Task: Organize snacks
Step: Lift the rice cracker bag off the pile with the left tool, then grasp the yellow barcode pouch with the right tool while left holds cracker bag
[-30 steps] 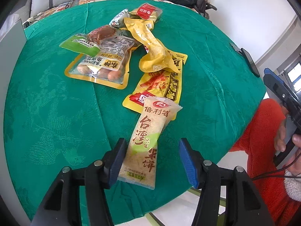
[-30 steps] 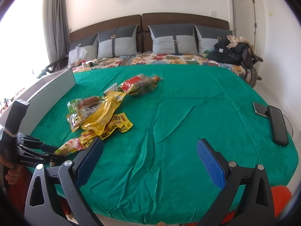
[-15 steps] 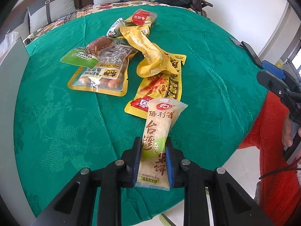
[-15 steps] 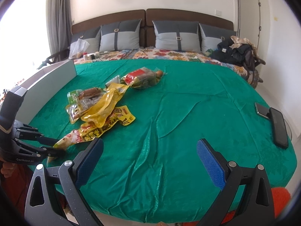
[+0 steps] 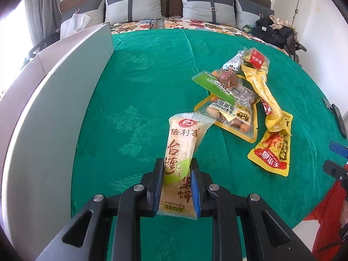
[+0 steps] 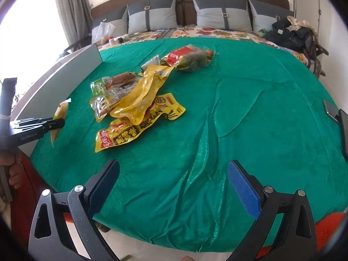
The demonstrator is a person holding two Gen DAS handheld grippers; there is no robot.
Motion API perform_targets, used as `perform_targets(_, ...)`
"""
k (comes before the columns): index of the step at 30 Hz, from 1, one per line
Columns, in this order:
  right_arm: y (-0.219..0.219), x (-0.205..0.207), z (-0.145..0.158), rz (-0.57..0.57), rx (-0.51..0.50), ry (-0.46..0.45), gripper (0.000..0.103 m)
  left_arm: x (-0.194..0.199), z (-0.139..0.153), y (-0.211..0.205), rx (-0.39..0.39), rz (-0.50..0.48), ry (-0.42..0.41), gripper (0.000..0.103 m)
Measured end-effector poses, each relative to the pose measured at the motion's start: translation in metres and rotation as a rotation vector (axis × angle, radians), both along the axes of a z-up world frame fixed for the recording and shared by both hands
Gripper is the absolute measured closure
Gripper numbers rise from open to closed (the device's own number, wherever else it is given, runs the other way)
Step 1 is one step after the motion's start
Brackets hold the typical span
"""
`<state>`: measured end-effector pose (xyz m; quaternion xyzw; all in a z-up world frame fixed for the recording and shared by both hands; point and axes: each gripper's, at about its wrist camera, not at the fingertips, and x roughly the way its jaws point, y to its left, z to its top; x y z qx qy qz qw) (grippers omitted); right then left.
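Two tools are in your hands; your left tool (image 5: 176, 187) is clenched on the rice cracker packet (image 5: 182, 152), its pads pressing both long edges near the lower end, and the packet is lifted clear of the green tabletop (image 5: 141, 91), tilted with its top end away from you; from the right wrist view the same packet (image 6: 59, 117) hangs just beside the grey board (image 6: 65, 76) that stands along the tabletop's left edge; your right tool (image 6: 174, 187) is released, jaws wide apart with nothing between them, over bare green cloth near the front edge; the remaining snacks lie in a loose heap right of the lifted packet: a peanut pouch (image 5: 235, 113) with a yellow border, a green-ended packet (image 5: 214, 84) on top of it, a long yellow packet (image 5: 265, 95) draped across, a yellow and red pouch (image 5: 271, 152) nearest you, and a red-labelled bag (image 5: 256, 59) at the far end; a dark phone (image 6: 343, 130) lies at the right rim.
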<state>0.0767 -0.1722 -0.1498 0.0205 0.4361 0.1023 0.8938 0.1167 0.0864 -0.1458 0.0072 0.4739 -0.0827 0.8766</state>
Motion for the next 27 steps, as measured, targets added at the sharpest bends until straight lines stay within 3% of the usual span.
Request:
perform_targets(6, 0.052, 0.056, -0.010, 0.027, 0.023, 0.130, 0.002, 0.014, -0.016, 0.006, 0.015, 0.068, 0.025, 0.078)
perform_targets(7, 0.062, 0.064, -0.012, 0.018, 0.012, 0.136, 0.002, 0.014, -0.018, 0.006, 0.007, 0.071, 0.033, 0.073)
perform_targets(10, 0.088, 0.083, -0.022, 0.019, -0.076, 0.144, 0.002, 0.011, -0.018, 0.009, 0.005, 0.088, 0.032, 0.041)
perform_targets(12, 0.094, 0.086, -0.031, 0.015, -0.205, 0.138, 0.002, 0.008, -0.015, 0.013, 0.002, 0.096, 0.021, 0.038)
perform_targets(13, 0.091, 0.085, -0.036, 0.017, -0.236, 0.145, 0.002, 0.007, -0.014, 0.015, -0.005, 0.097, 0.024, 0.037)
perform_targets(17, 0.037, 0.072, -0.041, -0.023, -0.132, 0.212, 0.003, 0.009, -0.014, 0.022, -0.048, 0.114, 0.055, 0.036)
perform_targets(23, -0.044, 0.060, -0.030, -0.132, -0.207, 0.263, 0.003, 0.012, -0.014, 0.027, -0.107, 0.120, 0.087, 0.036)
perform_targets(27, -0.055, 0.067, -0.010, -0.092, -0.223, 0.237, 0.003, 0.010, -0.015, 0.032, -0.123, 0.123, 0.099, 0.036)
